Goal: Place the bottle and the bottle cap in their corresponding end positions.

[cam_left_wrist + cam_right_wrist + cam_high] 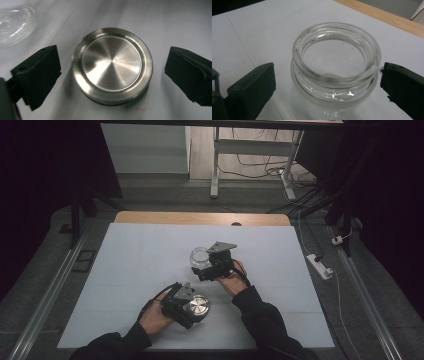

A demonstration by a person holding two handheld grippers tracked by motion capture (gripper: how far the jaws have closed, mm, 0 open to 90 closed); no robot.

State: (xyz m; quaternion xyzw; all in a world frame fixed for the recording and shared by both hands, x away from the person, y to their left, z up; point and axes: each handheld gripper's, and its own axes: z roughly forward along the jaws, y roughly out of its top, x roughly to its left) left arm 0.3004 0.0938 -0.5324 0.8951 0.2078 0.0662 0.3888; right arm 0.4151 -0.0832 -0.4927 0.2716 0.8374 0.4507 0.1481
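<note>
1. Brushed steel caught our eye first: the round metal lid (pixel 112 65) lay flat on the white table cover (pixel 130 270), near the person's edge, with our left gripper (pixel 192 312) standing over it.
2. In the left gripper view the jaws stood spread, one to each side of the lid, with a clear gap of white cover on both sides. They were released and gripped nothing.
3. The clear glass jar (pixel 335 71) stood upright and open-mouthed near the middle of the table, a little beyond and to the right of the lid and apart from it.
4. Our right gripper (pixel 202 270) was at the jar. Its jaws flanked the neck; the left one stood off with a gap, and the right one sat just at the rim. We could not tell whether it touched, but we judged the jaws loose, not clenched on the glass.
5. We judged the step in hand to be the taking-up of both parts, each gripper lined up on its own piece before closing.
6. The next move, as we read it, called for the left jaws to close squarely on the lid's low edge, which offers little to grip, and for the right jaws to steady the jar below its rim so that smooth glass would not slip or tip.
7. Little else lay on the cover. A bare wooden strip (pixel 200 218) showed at the far edge of the table, and cables on the floor beyond. Nothing stood between lid and jar.
</note>
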